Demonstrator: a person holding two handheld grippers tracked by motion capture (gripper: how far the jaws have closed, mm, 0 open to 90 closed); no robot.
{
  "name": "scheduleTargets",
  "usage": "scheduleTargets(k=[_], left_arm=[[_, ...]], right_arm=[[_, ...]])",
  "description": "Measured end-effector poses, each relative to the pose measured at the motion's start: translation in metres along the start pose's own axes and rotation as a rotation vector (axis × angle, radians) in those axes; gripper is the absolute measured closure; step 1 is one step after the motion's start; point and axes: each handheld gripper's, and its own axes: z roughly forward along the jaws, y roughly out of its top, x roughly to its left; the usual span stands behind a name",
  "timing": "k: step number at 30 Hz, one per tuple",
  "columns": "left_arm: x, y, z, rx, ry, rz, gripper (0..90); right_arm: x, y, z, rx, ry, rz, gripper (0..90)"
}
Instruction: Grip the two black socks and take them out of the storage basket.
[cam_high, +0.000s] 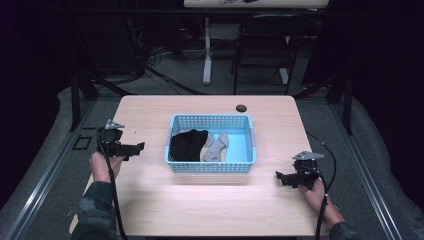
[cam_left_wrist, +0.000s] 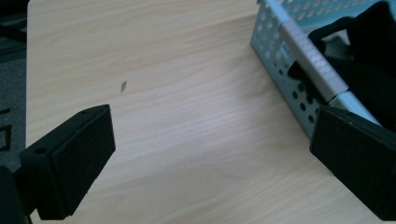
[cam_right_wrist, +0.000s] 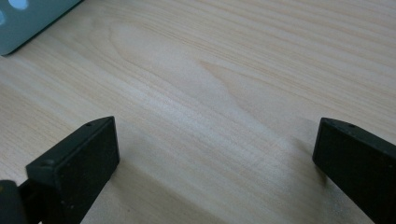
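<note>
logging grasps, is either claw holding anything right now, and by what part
Nothing is held. The left claw and the right claw are both open over bare table, beside the basket of socks.

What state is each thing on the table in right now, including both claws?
Left claw: open, empty, beside the basket.
Right claw: open, empty, over bare table.
Blue basket: upright, holding clothes.
Black garment: bunched in the basket's left half.
Grey sock: lying flat in the basket.
</note>
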Motion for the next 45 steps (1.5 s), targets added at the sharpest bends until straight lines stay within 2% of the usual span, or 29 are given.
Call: scheduleTargets(k=[1,5,7,9,13,15,17,22,29,31,33,35,39,45], left_arm=[[0.0,0.0,0.0,0.0,0.0,0.0,0.0],[-0.009,0.023,-0.002,-0.011,-0.037,0.024,0.1],[-0.014,0.032,-0.004,-0.009,-0.039,0.05,0.1],[-0.022,0.045,-0.004,-0.01,-0.059,0.072,0.0],[-0.036,0.062,-0.001,-0.005,-0.074,0.108,0.0],[-0.042,0.07,0.003,0.006,-0.094,0.126,0.0],[-0.048,0.076,0.009,0.019,-0.097,0.141,0.1],[-0.058,0.086,0.024,0.049,-0.141,0.154,0.0],[-0.074,0.094,0.041,0.078,-0.17,0.182,0.0],[-0.078,0.095,0.045,0.085,-0.175,0.183,0.0],[-0.081,0.097,0.048,0.089,-0.197,0.179,0.0],[-0.085,0.098,0.051,0.096,-0.182,0.189,0.0],[-0.094,0.103,0.059,0.12,-0.212,0.21,0.0],[-0.107,0.108,0.074,0.162,-0.219,0.225,0.1]], right_arm=[[0.0,0.0,0.0,0.0,0.0,-0.001,0.0],[0.0,0.0,0.0,0.0,0.002,-0.002,0.0],[0.0,0.0,0.0,0.002,0.005,-0.004,0.0],[0.0,0.0,0.0,0.001,0.005,-0.005,0.0],[0.0,0.0,0.0,0.001,0.005,-0.005,0.0],[0.0,0.0,0.0,0.002,0.005,-0.005,0.0],[0.0,0.0,0.0,0.0,0.002,-0.003,0.0],[0.0,0.0,0.0,0.0,0.003,-0.004,0.0],[0.0,0.0,0.0,0.0,0.003,-0.004,0.0],[0.0,0.0,0.0,0.001,0.004,-0.005,0.0],[0.0,0.0,0.0,0.001,0.005,-0.005,0.0],[0.0,0.0,0.0,0.0,0.005,-0.005,0.0],[0.0,0.0,0.0,0.002,0.003,-0.006,0.0],[0.0,0.0,0.0,0.001,0.001,-0.005,0.0]])
